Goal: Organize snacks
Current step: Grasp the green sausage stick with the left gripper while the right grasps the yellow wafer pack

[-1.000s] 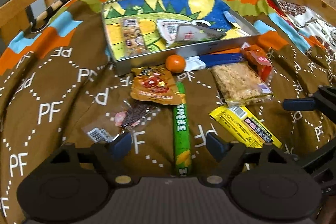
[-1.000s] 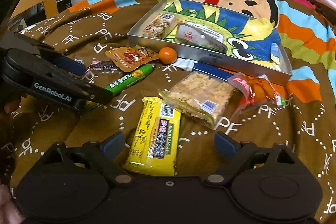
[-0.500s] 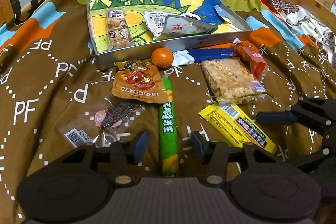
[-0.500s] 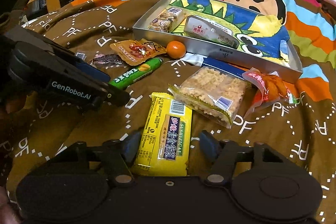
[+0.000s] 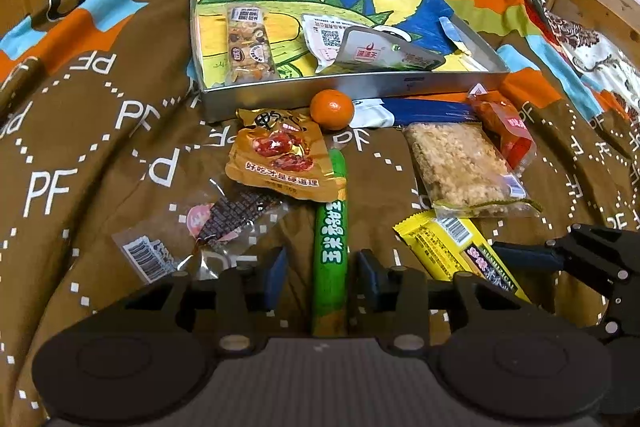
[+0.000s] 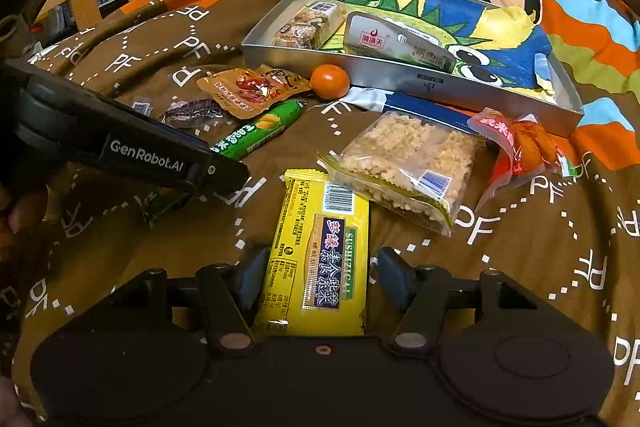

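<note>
Two wrist cameras look down on snacks scattered over a brown patterned blanket (image 5: 80,155).

In the left wrist view, the left gripper (image 5: 320,273) sits at the bottom centre, its jaws spread on either side of a long green sausage-shaped snack stick (image 5: 330,239), with a gap showing on each side. Just above the stick lies an orange foil pouch (image 5: 280,159), and a small round mandarin (image 5: 332,109) rests against the front wall of a shallow silver metal tray (image 5: 360,89) in the upper middle of the frame. Inside the tray are a clear-wrapped nut bar (image 5: 248,47) and a white sachet (image 5: 384,53).

In the right wrist view, the right gripper (image 6: 316,277) is at the bottom centre, its jaws spread around the near end of a flat yellow snack packet (image 6: 320,251), not clearly pressing it. A clear bag of crispy rice cake (image 6: 404,163) overlaps the packet's far corner at centre right. A red-orange pouch (image 6: 520,147) lies further right.
</note>
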